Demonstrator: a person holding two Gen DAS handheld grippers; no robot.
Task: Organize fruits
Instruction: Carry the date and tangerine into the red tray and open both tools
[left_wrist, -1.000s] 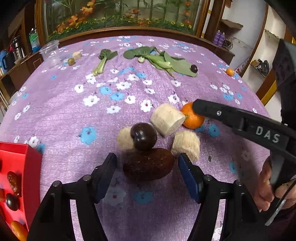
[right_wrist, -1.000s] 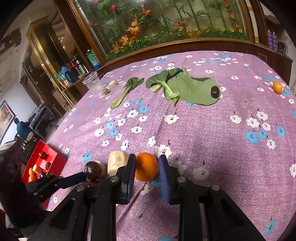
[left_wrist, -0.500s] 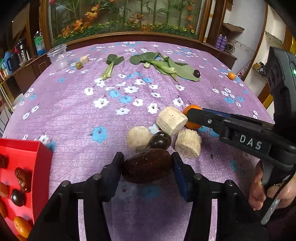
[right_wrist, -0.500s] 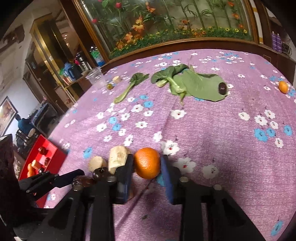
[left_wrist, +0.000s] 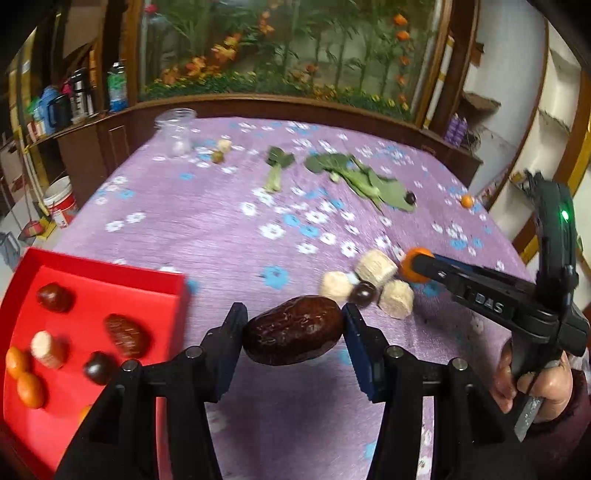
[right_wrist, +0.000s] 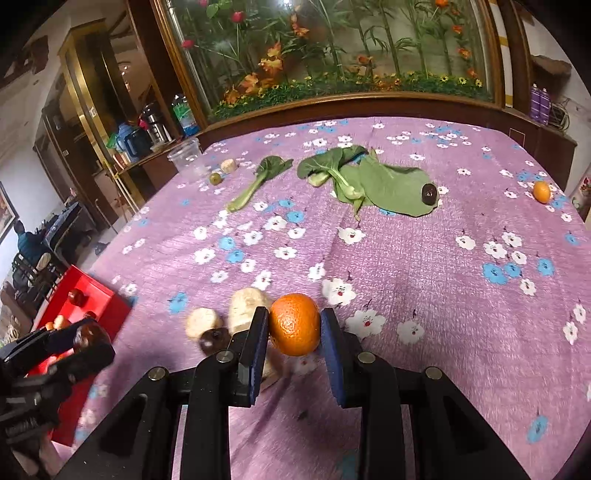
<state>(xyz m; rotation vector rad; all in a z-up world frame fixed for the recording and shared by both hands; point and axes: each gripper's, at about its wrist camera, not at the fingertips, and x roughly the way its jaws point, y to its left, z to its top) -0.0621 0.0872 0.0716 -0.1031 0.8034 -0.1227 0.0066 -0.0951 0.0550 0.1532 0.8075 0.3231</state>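
Holding a big brown date (left_wrist: 293, 329) tight between the two fingers of my left gripper (left_wrist: 293, 332), I have it up above the purple cloth (left_wrist: 221, 229), just beside the red tray (left_wrist: 110, 291). My right gripper (right_wrist: 294, 328) pinches an orange (right_wrist: 294, 324) next to three pale corn pieces (right_wrist: 245, 306) and a dark round fruit (right_wrist: 212, 338).
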